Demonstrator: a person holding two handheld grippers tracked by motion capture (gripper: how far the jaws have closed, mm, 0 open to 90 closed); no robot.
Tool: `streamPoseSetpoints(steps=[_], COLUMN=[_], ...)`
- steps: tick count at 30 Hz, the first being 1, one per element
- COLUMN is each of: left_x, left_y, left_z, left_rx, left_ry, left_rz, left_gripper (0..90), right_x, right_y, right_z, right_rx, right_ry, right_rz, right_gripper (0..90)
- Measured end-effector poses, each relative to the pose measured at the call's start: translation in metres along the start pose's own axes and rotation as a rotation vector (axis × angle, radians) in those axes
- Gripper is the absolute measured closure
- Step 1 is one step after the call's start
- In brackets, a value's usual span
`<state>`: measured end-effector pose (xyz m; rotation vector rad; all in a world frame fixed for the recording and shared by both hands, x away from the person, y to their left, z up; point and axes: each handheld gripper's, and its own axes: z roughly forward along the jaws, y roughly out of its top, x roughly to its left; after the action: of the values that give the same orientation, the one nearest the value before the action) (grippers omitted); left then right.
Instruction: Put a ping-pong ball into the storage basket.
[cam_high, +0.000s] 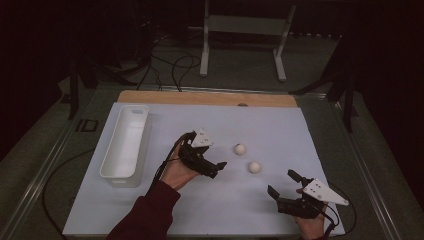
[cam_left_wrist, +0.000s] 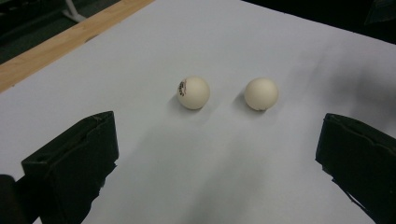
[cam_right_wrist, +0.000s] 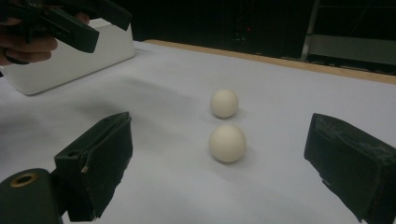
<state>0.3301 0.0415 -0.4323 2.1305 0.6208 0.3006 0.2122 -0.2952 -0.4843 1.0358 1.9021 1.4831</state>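
Note:
Two white balls lie close together on the white sheet (cam_high: 165, 210), right of its middle. The marked ball (cam_high: 240, 148) (cam_left_wrist: 193, 92) (cam_right_wrist: 224, 102) is the farther one. The plain ball (cam_high: 254, 167) (cam_left_wrist: 261, 94) (cam_right_wrist: 227, 143) lies nearer me. My left gripper (cam_high: 212, 152) (cam_left_wrist: 218, 140) hangs open just left of them, its jaws pointing at both balls and nothing between them. My right gripper (cam_high: 282, 183) is open near the front right, a short way from the plain ball; its black fingers (cam_right_wrist: 100, 158) frame both balls.
A long white bin (cam_high: 125, 145) (cam_right_wrist: 70, 56) stands empty along the sheet's left side. A wooden strip (cam_high: 207, 98) (cam_left_wrist: 56, 46) runs along the back edge. Beyond the table stand a white frame (cam_high: 240, 30) and loose cables (cam_high: 170, 65) on the floor.

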Motion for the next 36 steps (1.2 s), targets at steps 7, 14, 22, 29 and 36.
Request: streamPoseSetpoints(steps=[7,14,22,29,36], left_x=[-0.002,-0.001,0.001,0.002,0.003], left_y=[0.008,0.012,0.018,0.021,0.025], left_z=[0.003,0.006,0.013,0.019,0.026], left_rx=[-0.001,0.002,0.01,0.014,0.022], left_ry=[-0.006,-0.006,-0.009,-0.012,-0.015], left_rz=[0.012,0.018,0.019,0.017,0.02], left_gripper=[0.0,0.0,0.0,0.0,0.0], right_x=[0.0,0.0,-0.001,-0.001,-0.001], right_y=[0.0,0.0,0.0,0.0,0.0], right_z=[0.0,0.0,0.0,-0.001,-0.001], right_rx=[-0.001,-0.003,-0.002,-0.004,-0.005], right_ry=[0.0,-0.001,0.0,-0.001,-0.003], right_rz=[0.001,0.003,0.003,0.004,0.004], right_gripper=[7.4,7.4,7.4,7.4,7.4])
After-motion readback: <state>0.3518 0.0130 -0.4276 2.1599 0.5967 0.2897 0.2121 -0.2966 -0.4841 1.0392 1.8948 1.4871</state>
